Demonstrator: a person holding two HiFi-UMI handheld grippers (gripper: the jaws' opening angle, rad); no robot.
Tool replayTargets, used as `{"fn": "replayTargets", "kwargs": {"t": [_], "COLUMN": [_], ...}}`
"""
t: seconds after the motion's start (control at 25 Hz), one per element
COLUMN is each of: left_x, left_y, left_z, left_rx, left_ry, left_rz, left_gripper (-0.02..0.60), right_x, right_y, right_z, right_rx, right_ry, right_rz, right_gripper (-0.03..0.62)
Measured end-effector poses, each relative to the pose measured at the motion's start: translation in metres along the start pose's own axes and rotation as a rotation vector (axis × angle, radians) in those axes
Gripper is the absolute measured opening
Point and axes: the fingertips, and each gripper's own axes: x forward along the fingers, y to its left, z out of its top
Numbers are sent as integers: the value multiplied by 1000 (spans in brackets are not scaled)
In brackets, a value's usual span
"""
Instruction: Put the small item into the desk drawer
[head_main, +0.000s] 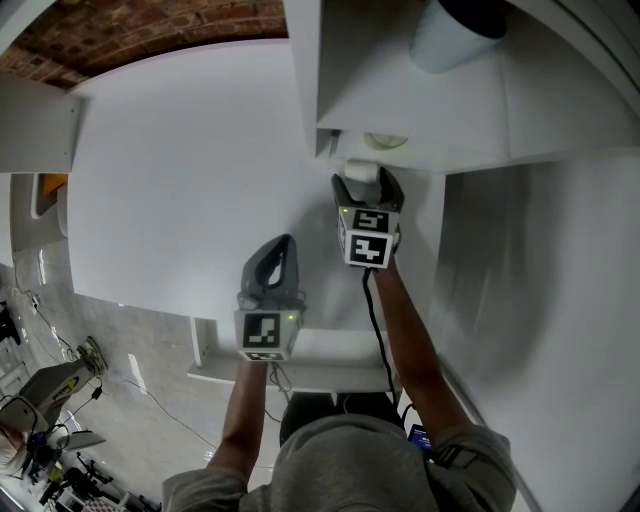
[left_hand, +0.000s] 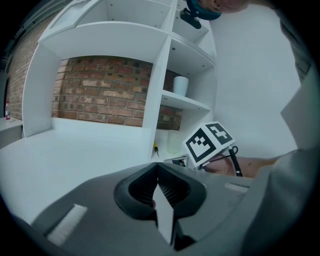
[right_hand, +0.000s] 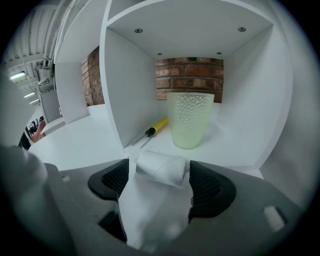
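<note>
At the far left of the head view a grey floor (head_main: 120, 350) with cables and equipment shows past the edge of the white desk (head_main: 180, 180), and a brick wall (left_hand: 100, 95) stands behind the desk. The left gripper (head_main: 283, 245) hovers over the desk's near part, pointing toward the shelves. Its own view shows its jaws pressed together with nothing between them. Just right of it and farther forward, the right gripper (head_main: 365, 180) reaches to the mouth of the lowest compartment of the white shelf unit (head_main: 420, 110). Its jaws stand wide apart on either side of a small white roll (right_hand: 159, 167). The roll lies on its side on the desk surface at the front edge of that compartment, crosswise between the ribbed pads (right_hand: 206, 184). A gap shows at its left end, while its right end sits just beside the right pad, so it is bracketed but not clamped. Beyond the roll, inside the compartment, a yellow-handled screwdriver (right_hand: 154, 128) lies near the left wall. To its right a translucent pale-green cup (right_hand: 190, 120) stands upright. One shelf higher, a white cup (left_hand: 180, 85) stands upright.
</note>
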Motion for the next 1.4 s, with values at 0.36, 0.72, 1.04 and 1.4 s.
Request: {"fn": "replayTargets", "kwargs": {"t": [0.36,0.72,1.04,1.4], "left_x": [-3,-6,-13,-32], "left_y": [4,3,1,-2], "left_z": [-1,0,3,16], "left_rx": [-3,-3,2,16], "left_ry": [-8,-12,-16,-33], "left_rz": [16,20,25,33], "left_gripper": [12,12,12,12], "right_x": [1,1,-4,-32], "right_y": [-1,-3,-4,5], "right_z": [-2,-3,-1,15], "right_rx": [-8,-33,-19,-24], "right_ry": [20,31,26,-19], "right_rz": [-7,-17,-13,0], "right_gripper": [302,284,282,281]}}
